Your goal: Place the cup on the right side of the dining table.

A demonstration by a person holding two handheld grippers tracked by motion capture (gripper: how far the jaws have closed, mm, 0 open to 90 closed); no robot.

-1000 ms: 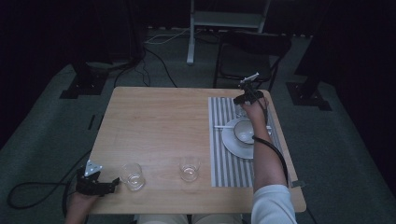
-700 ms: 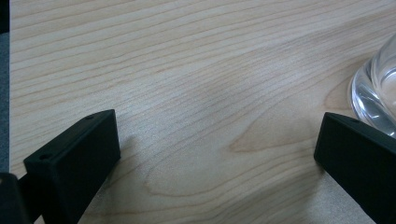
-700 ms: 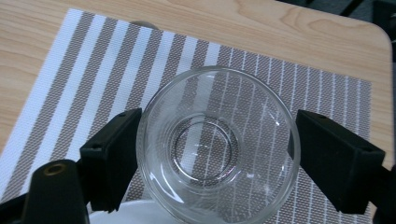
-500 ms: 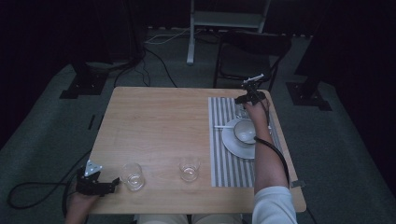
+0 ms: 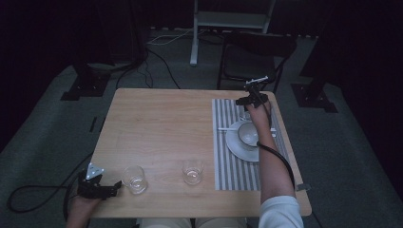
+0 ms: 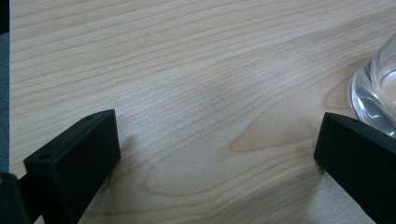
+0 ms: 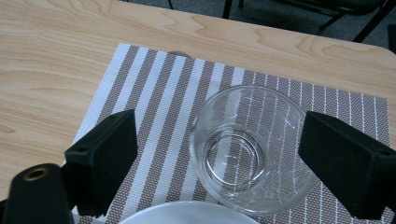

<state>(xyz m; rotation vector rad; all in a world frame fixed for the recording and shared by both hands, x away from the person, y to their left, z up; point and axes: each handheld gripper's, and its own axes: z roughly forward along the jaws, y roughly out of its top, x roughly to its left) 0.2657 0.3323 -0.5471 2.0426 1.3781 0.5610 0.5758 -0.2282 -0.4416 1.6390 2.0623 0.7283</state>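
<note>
Observed clear glass (image 7: 252, 149) upright on striped mat (image 7: 154, 93), just beyond plate (image 7: 187, 215), between spread jaws of right gripper (image 7: 233, 168), untouched; judged light, rigid, slippery, fragile; best pinched across side wall; left gripper (image 6: 219, 154) also agape.

Your clear drinking glass (image 7: 252, 149) stands upright and empty on the striped placemat (image 7: 154, 93), near its far end, just beyond the white plate (image 7: 187, 214).
</note>
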